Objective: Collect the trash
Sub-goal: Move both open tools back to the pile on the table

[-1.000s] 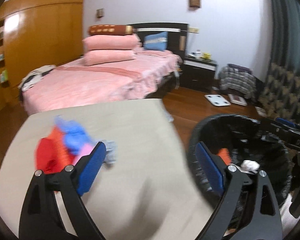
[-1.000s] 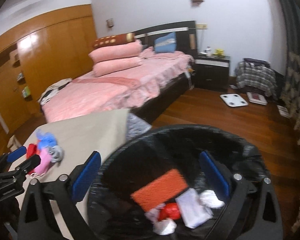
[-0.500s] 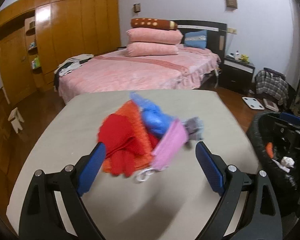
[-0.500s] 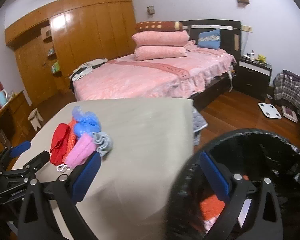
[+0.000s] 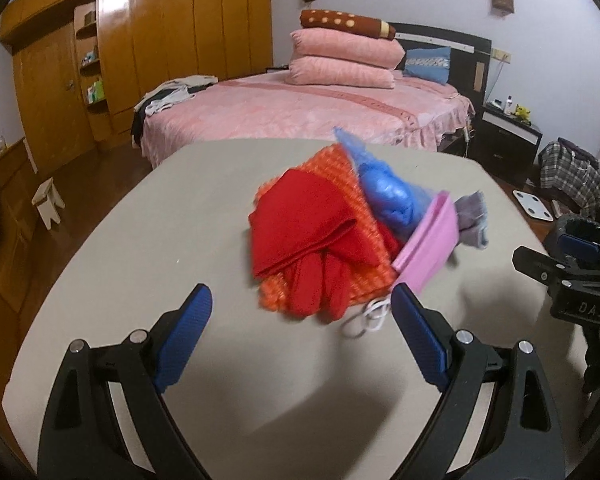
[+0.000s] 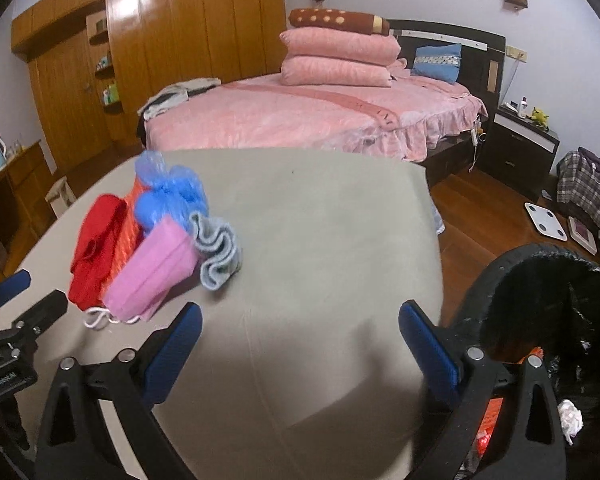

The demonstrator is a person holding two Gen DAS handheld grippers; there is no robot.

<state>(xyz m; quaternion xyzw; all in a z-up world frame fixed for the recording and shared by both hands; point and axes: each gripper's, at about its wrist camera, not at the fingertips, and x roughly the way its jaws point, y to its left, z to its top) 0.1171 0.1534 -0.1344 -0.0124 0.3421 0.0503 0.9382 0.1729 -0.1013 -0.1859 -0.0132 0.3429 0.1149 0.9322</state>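
- Left gripper (image 5: pixel 302 312), jaws spread and empty, faces a red cloth (image 5: pixel 300 222) on the table (image 5: pixel 140 240).
- Right gripper (image 6: pixel 300 330), also released, hovers beside the black bin (image 6: pixel 540 276).

Left wrist cam sits low over the table (image 5: pixel 228 368), close, facing the rag pile (image 5: pixel 340 232) head-on, bed (image 5: pixel 300 116) behind. Right wrist cam sits further right, same heading, pile (image 6: pixel 148 240) off to its left, bin (image 6: pixel 548 300) at right edge. Both share table, pile, bed; edges blurry, probably motion.
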